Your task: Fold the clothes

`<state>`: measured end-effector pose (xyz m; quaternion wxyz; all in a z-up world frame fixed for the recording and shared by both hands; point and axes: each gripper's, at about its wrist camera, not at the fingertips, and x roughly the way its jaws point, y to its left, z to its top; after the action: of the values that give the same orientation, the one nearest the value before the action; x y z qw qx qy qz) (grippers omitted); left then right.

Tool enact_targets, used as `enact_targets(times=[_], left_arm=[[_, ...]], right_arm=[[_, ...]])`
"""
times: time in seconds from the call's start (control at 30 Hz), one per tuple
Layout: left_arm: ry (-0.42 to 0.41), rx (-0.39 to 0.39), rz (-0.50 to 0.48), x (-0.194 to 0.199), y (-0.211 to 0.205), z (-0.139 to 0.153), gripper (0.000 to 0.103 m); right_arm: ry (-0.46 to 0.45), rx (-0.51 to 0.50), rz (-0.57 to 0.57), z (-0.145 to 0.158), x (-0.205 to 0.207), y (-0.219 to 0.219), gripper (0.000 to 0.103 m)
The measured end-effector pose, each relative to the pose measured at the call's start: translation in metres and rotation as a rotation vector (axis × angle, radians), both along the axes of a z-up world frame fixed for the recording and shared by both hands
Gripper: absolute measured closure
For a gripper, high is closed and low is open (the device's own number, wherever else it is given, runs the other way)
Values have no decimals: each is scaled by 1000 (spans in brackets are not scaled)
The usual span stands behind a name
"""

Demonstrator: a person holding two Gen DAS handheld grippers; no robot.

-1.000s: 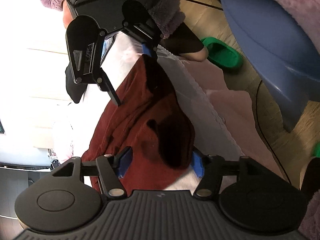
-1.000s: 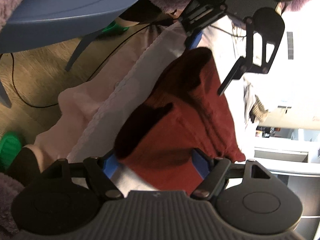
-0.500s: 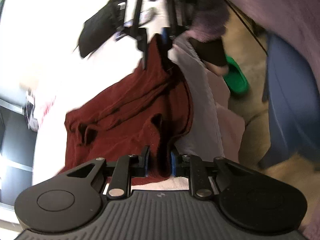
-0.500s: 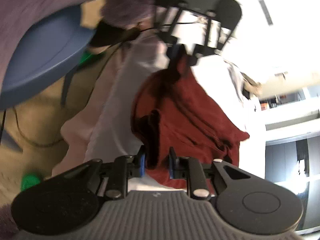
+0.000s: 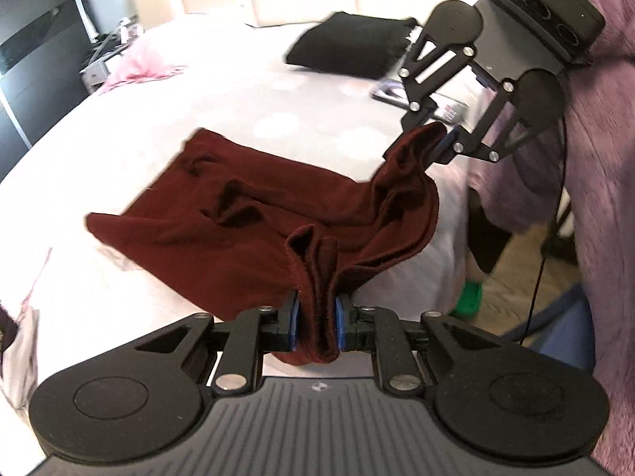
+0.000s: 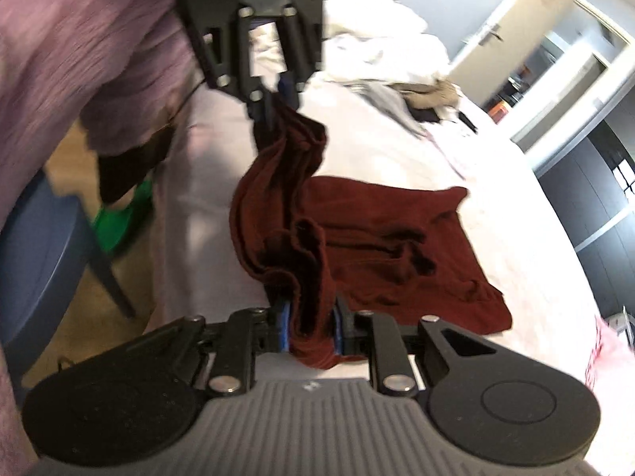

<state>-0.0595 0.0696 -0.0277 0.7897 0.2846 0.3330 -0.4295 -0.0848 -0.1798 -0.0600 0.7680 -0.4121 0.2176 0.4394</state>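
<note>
A dark red garment (image 5: 246, 218) lies spread on the white bed (image 5: 222, 111), its near edge lifted. My left gripper (image 5: 316, 321) is shut on a bunched corner of that edge. My right gripper (image 5: 440, 139) shows across from it, shut on the other corner. In the right wrist view my right gripper (image 6: 310, 327) is clamped on the garment (image 6: 389, 234), and my left gripper (image 6: 276, 97) holds the far corner. The edge hangs slack between the two grippers, by the bed's side.
A black folded cloth (image 5: 349, 45) and a pink garment (image 5: 139, 65) lie on the bed. A pile of white and tan clothes (image 6: 397, 67) sits at the far end. A blue chair (image 6: 35, 254) and green slippers (image 6: 119, 218) are on the wooden floor.
Both grippers closed on the garment's edge corners, then lifted and swung from looking down toward level. The garment now lies spread over the bed beyond them.
</note>
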Motion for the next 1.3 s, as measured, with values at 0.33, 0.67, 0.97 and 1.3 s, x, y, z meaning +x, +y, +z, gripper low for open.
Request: enact_targets(times=[0.33, 0.67, 0.97, 1.3], left_arm=[[-47, 1, 70, 70, 0, 47, 89], [-56, -25, 186, 179, -11, 56, 89], [95, -58, 312, 267, -15, 7, 89], [197, -44, 446, 310, -15, -36, 79]], right_arm=[[-40, 39, -62, 46, 66, 1, 83], [-11, 71, -190, 70, 181, 1, 84], [189, 106, -371, 37, 283, 7, 84], [321, 111, -542, -16, 335, 14, 81]])
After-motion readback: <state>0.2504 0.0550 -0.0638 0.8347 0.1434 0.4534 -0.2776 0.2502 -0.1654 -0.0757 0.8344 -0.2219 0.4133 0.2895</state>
